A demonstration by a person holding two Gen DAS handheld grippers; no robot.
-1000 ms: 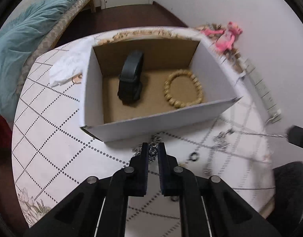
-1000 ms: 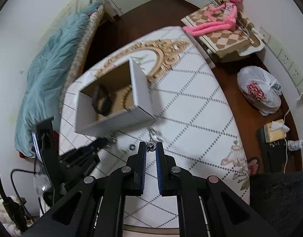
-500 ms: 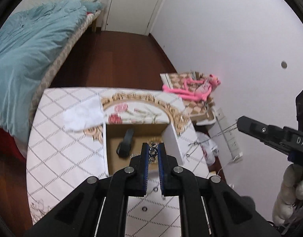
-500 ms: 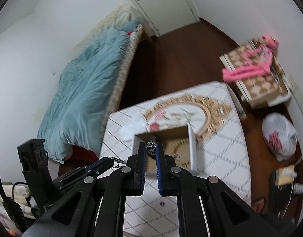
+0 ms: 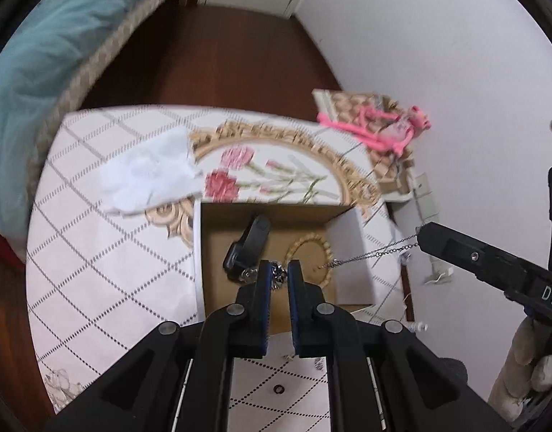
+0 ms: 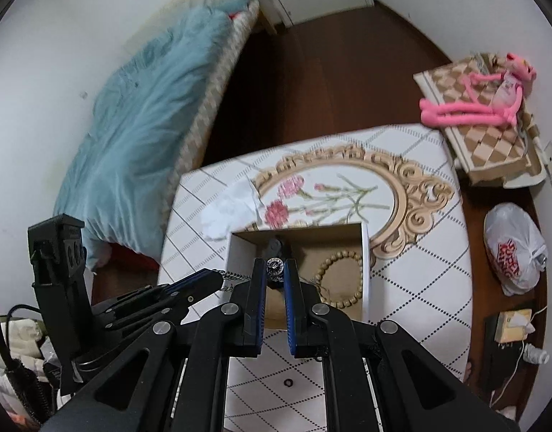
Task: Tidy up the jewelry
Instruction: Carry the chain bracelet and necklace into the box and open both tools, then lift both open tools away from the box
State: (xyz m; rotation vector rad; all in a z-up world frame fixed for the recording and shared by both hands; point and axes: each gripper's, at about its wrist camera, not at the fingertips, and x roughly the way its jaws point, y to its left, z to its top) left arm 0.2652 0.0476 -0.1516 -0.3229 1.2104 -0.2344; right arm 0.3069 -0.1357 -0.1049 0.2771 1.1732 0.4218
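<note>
Silver chain necklace [image 5: 375, 252] strung above cardboard box [image 5: 351, 252], ends pinched in closed left gripper [image 5: 278, 274] and right gripper [image 6: 274, 270], beaded bracelet [image 6: 339, 279] inside.

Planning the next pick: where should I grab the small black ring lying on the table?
From straight above, pinching across the black ring. It lies flat on the bare table in front of the box, so no side offers an edge; a gripper must close over its rim.

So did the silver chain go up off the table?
Yes. The silver chain now hangs stretched between both claws above the box; earlier it lay on the table in front of it.
</note>
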